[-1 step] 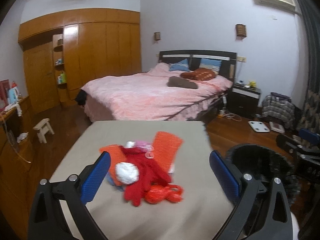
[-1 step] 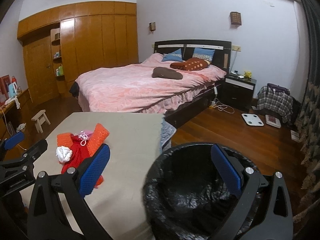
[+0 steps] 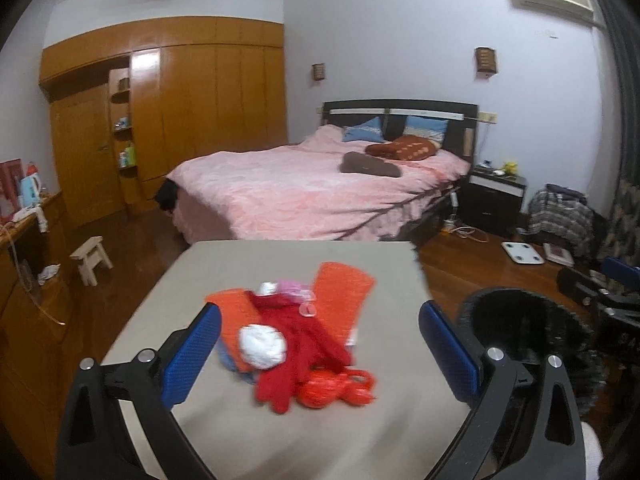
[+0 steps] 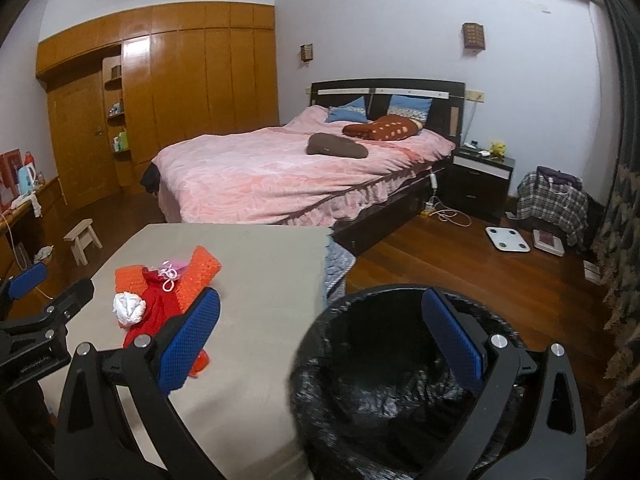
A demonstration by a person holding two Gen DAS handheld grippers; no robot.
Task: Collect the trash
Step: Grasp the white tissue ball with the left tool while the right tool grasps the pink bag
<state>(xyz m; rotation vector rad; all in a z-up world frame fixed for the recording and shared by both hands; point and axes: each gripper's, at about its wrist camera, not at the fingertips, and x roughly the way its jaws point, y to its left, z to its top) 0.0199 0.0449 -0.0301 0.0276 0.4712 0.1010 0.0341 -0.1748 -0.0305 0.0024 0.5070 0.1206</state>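
Note:
A pile of items lies on the beige table point(image 3: 280, 432): a crumpled white paper ball point(image 3: 262, 346), a red glove point(image 3: 298, 354), a red plastic bag point(image 3: 340, 390), orange mesh pieces point(image 3: 344, 292) and a small pink item point(image 3: 294, 290). My left gripper point(image 3: 320, 360) is open and empty, its blue pads either side of the pile, hovering just short of it. My right gripper point(image 4: 320, 344) is open and empty above the rim of a bin lined with a black bag point(image 4: 384, 392), right of the table. The paper ball also shows in the right wrist view point(image 4: 128, 308).
A bed with a pink cover point(image 4: 272, 176) stands beyond the table. A small wooden stool point(image 3: 91, 254) and a wooden counter point(image 3: 24, 280) are at the left. A nightstand point(image 4: 478, 184), a white scale point(image 4: 507, 239) and plaid clothes point(image 4: 550, 200) are at the right on the wood floor.

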